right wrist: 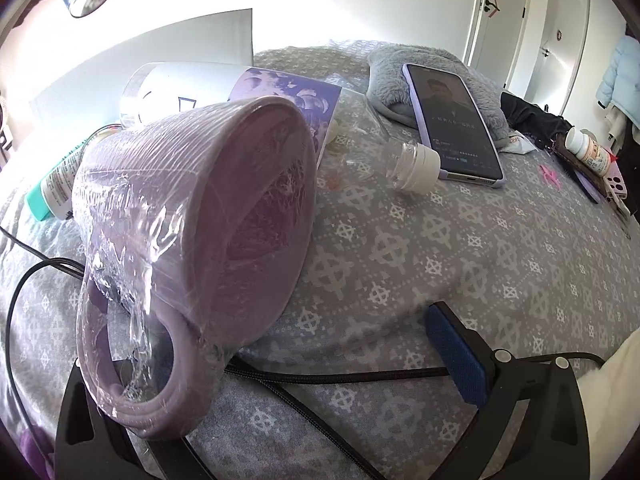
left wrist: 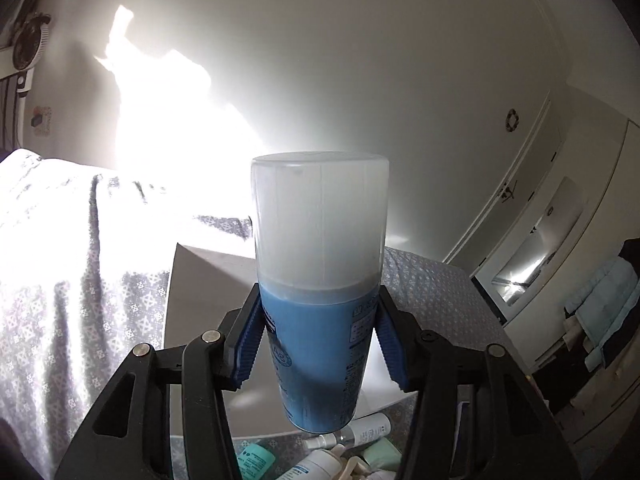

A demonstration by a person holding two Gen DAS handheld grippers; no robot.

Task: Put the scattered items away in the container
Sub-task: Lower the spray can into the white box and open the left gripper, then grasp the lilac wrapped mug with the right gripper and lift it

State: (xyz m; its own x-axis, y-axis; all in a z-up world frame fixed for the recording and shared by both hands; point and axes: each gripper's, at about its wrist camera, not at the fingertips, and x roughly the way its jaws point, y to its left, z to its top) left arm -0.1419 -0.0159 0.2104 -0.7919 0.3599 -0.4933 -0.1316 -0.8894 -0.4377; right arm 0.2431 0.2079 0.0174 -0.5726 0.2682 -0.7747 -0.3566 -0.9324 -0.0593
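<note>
The left gripper [left wrist: 318, 344] clamps the blue spray can [left wrist: 318, 312] upright above the white container [left wrist: 208, 312], probably to lower it inside, while the right gripper [right wrist: 280, 360] stands wide beside the wrapped purple mug [right wrist: 192, 248].

Blue can [left wrist: 316, 344] (frosted cap), lilac mug [right wrist: 192, 248].

Left gripper [left wrist: 318, 344] clamped shut (upright), right gripper [right wrist: 256, 356] spread.

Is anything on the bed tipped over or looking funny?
Yes. The purple mug, wrapped in clear plastic film, lies tipped on its side on the bedspread, over the right gripper's left finger. Behind it, the clear bottle with a white cap also lies on its side beside the phone.
</note>
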